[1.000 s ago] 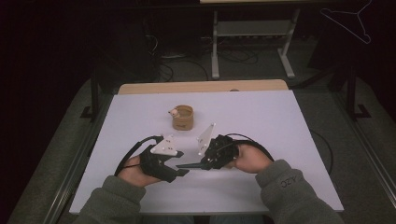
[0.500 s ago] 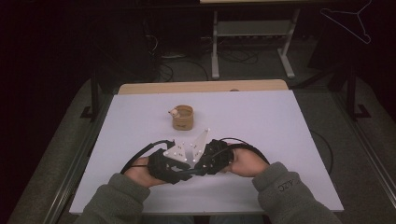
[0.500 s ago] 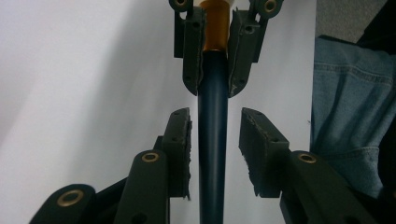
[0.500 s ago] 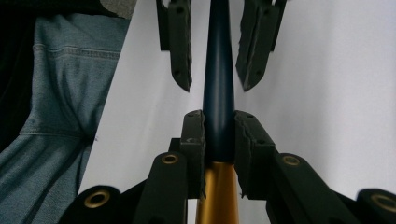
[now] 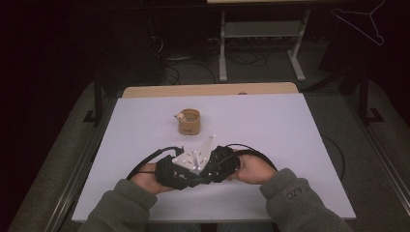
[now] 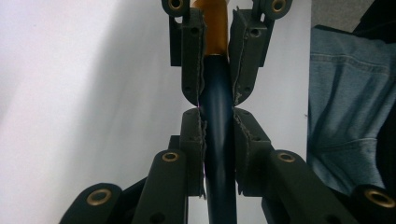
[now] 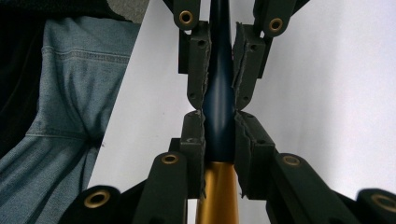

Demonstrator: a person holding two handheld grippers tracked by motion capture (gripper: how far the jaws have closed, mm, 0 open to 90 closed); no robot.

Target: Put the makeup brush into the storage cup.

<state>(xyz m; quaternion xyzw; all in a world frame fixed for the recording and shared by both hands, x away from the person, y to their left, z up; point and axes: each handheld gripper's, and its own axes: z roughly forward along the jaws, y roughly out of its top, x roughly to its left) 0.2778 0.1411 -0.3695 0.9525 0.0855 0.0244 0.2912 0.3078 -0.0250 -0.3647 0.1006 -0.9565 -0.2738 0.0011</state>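
A slim pen, dark blue [image 6: 217,88] with a gold end [image 7: 217,186], lies level just above the white table [image 5: 290,130] near its front edge. Both grippers meet tip to tip on it. My left gripper [image 6: 217,115] has just been closing, and its pads now press on the blue barrel. My right gripper [image 7: 218,116] is shut on the pen where blue meets gold, with the gold end running back between its jaws. In the high view the left gripper [image 5: 186,179] and the right gripper [image 5: 209,173] touch nose to nose, and the pen is hidden between them.
A small brown cup [image 5: 189,121] with a pale figure on its rim stands mid-table, beyond the grippers. Blue jeans [image 6: 345,116] show past the table's near edge. Behind the table are a metal frame [image 5: 261,43] and floor cables; a wire hanger [image 5: 360,21] hangs at the upper right.
The left gripper moved right to meet the right gripper and closed on the pen's free end. The right gripper kept its hold and barely shifted.
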